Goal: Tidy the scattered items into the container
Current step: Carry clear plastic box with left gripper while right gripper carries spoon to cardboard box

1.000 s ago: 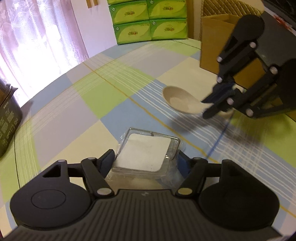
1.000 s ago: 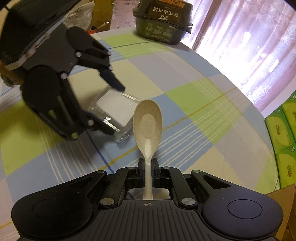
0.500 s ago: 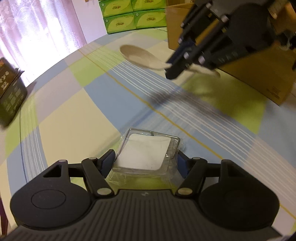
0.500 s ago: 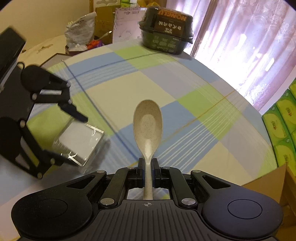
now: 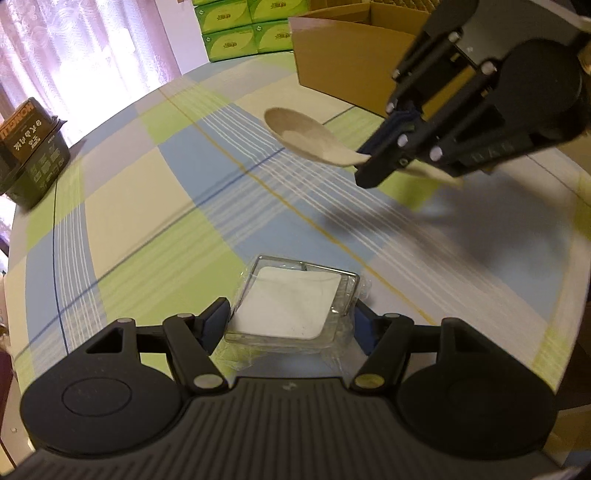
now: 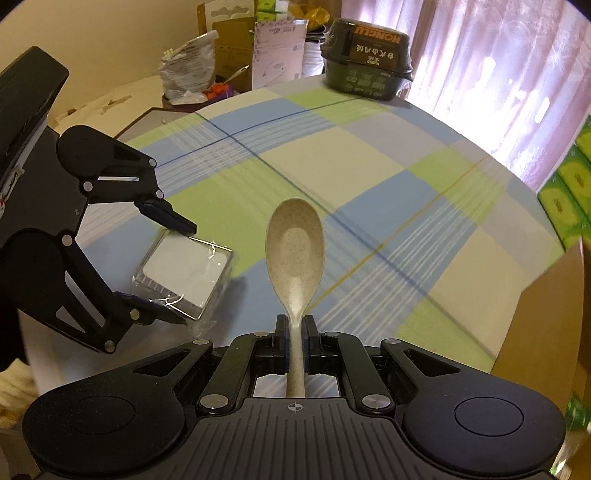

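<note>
The right gripper (image 6: 294, 325) pinches the thin handle of one speckled beige spoon (image 6: 294, 251), its oval bowl pointing forward, held in the air above the tabletop (image 6: 369, 166). The left gripper (image 5: 291, 317) clamps one clear, square plastic box (image 5: 291, 302) with a white pad inside, loose film crinkled round it, also lifted off the cloth. In the left wrist view the right gripper (image 5: 380, 162) and spoon (image 5: 310, 134) hang just before one open brown cardboard box (image 5: 343, 62), which stands at the far right edge. The round tabletop wears a smooth checked cloth of blue, green and cream. One dark lidded tub (image 6: 365, 62) sits at its far edge near the curtain; four green packs (image 5: 243, 29) are stacked beyond. The middle lies bare.
</note>
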Demonstrator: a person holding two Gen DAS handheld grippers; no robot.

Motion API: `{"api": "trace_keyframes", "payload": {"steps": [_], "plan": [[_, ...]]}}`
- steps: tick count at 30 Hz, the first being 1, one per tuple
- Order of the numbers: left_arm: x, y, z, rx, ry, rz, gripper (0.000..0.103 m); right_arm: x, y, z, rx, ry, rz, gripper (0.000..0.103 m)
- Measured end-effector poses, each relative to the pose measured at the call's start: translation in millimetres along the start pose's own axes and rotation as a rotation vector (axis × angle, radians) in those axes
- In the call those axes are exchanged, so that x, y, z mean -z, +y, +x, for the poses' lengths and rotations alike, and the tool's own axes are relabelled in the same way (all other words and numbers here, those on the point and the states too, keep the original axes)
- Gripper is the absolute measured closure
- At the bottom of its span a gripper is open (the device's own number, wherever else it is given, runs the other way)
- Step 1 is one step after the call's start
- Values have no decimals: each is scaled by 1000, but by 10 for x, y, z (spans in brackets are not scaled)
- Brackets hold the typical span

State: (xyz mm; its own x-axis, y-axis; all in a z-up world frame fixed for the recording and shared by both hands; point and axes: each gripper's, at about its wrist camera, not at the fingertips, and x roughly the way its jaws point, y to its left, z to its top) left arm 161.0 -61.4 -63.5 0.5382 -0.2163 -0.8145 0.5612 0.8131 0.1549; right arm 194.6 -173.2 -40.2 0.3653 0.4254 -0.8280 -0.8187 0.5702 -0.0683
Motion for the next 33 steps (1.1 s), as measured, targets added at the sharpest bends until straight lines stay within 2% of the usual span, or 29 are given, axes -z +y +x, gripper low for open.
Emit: {"api": "trace_keyframes", "payload": {"steps": [12,18,28,33], "plan": [[76,-343,-380,5,-18,-17,38,265,179,-509,42,-38,43,95],[25,-472,-532,5,-33,7,38,365,182,-754,70,-60,60,95],[-198,-596,-681,1,-65,40,38,465,84,-1225,129,-118,100,95],[-435,-652,-742,3,-80,46,38,534,-116,-1506,188,-138,136,95]]}}
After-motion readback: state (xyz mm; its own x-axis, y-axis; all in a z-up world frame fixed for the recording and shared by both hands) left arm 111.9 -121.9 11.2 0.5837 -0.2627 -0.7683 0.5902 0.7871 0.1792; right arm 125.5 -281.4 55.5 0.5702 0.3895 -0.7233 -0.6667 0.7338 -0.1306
